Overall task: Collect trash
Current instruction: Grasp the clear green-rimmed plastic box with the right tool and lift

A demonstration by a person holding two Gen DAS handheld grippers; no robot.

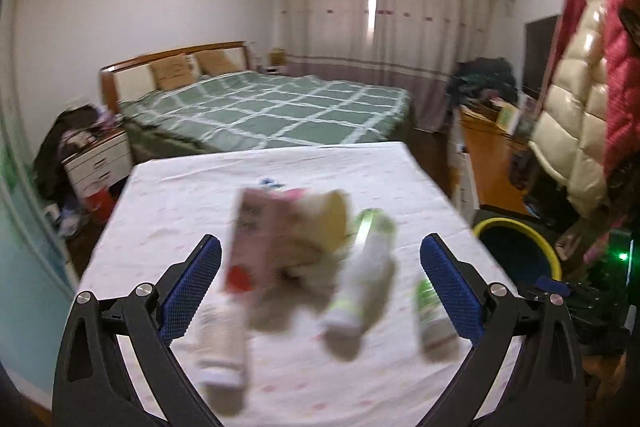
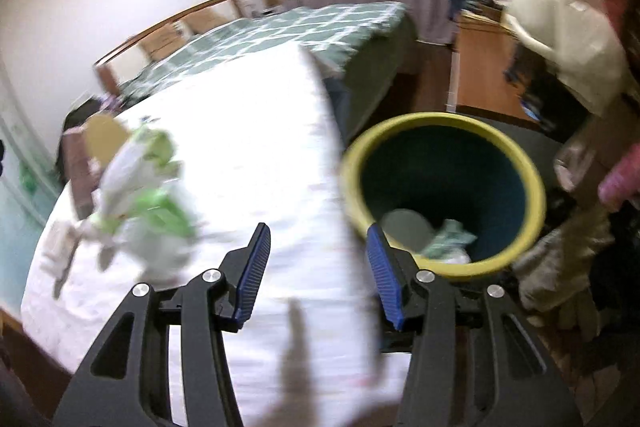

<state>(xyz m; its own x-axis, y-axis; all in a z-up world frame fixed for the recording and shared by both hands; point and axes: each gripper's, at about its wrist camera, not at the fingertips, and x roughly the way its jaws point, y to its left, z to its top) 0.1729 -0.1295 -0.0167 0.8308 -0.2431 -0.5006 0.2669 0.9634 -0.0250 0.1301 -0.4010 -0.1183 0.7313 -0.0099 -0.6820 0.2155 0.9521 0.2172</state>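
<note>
Blurred trash lies on a white-clothed table: a pink carton, a yellow cup, crumpled paper, a white-green tube, a white tube and a green-labelled tube. My left gripper is open and empty, its jaws wide on either side of the pile. My right gripper is open and empty over the table's right edge, beside a yellow-rimmed dark bin that holds some trash. The pile also shows in the right wrist view.
A green checked bed stands behind the table. A nightstand is at the left. A wooden desk and hanging jackets are at the right. The bin stands on the floor by the table's right edge.
</note>
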